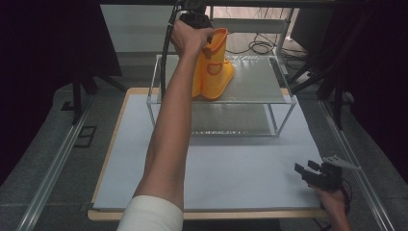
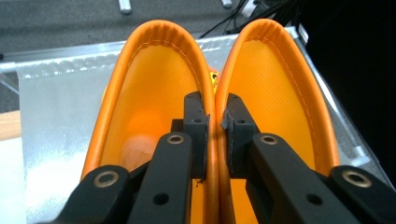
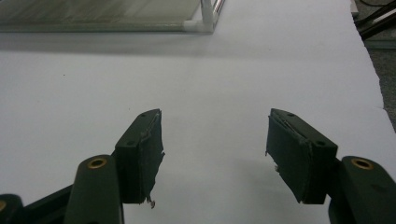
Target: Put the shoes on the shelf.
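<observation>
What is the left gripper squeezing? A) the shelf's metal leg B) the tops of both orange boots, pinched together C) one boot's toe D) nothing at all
B: in the left gripper view the left gripper has one jaw inside each of the orange boots, clamping their touching top edges together, on the rack's top shelf.

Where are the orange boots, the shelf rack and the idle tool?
orange boots (image 1: 214, 67): high view, shaft side.
shelf rack (image 1: 262, 79): high view, bare top shelf.
right tool (image 1: 308, 170): high view, between its open tips.

No readable text — the boots' (image 1: 213, 65) red emblem is illegible.
</observation>
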{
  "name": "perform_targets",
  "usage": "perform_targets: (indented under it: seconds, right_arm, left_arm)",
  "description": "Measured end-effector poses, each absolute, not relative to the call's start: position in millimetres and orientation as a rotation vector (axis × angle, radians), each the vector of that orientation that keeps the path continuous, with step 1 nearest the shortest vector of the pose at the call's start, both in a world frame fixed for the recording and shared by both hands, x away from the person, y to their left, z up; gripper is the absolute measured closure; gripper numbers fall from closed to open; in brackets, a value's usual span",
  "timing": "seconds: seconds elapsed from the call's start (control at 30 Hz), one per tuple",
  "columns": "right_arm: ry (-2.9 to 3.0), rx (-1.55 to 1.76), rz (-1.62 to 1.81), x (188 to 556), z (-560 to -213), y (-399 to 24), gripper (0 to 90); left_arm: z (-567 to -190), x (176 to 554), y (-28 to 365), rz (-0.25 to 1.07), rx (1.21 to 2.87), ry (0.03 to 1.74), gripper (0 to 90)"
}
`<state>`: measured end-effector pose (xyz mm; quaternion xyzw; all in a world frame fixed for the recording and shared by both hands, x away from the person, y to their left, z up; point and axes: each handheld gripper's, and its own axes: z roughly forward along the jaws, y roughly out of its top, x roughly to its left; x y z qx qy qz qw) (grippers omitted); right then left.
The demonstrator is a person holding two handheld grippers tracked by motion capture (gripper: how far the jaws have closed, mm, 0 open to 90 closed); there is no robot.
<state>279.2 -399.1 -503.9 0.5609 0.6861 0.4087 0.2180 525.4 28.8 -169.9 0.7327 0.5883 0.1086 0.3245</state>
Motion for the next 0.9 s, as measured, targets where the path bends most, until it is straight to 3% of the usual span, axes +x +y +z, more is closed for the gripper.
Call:
perform_targets:
  seconds: [0.17,0.47,0.6,0.77,0.9]
  right_arm:
    - [1.905,1.548,1.126,279.1,-504.4,-397.8,36.0]
    - [1.922,1.543,1.117,279.7,-506.2,-393.6,35.9]
    - [1.922,1.537,1.117,279.5,-505.9,-393.8,35.9]
    - [1.916,1.537,1.118,279.3,-505.3,-395.1,35.9]
    - [1.916,1.532,1.116,278.1,-503.6,-394.9,35.9]
  left_arm:
    - [-171.7,526.9,34.2,0.289,1.921,1.540,81.0]
    - [-161.1,522.6,33.0,0.329,1.878,1.465,52.6]
    - [-149.9,514.9,34.2,0.328,1.869,1.411,44.5]
    - [-140.4,497.0,42.8,0.306,1.856,1.320,45.1]
    - [-136.0,480.0,49.7,0.277,1.903,1.214,52.7]
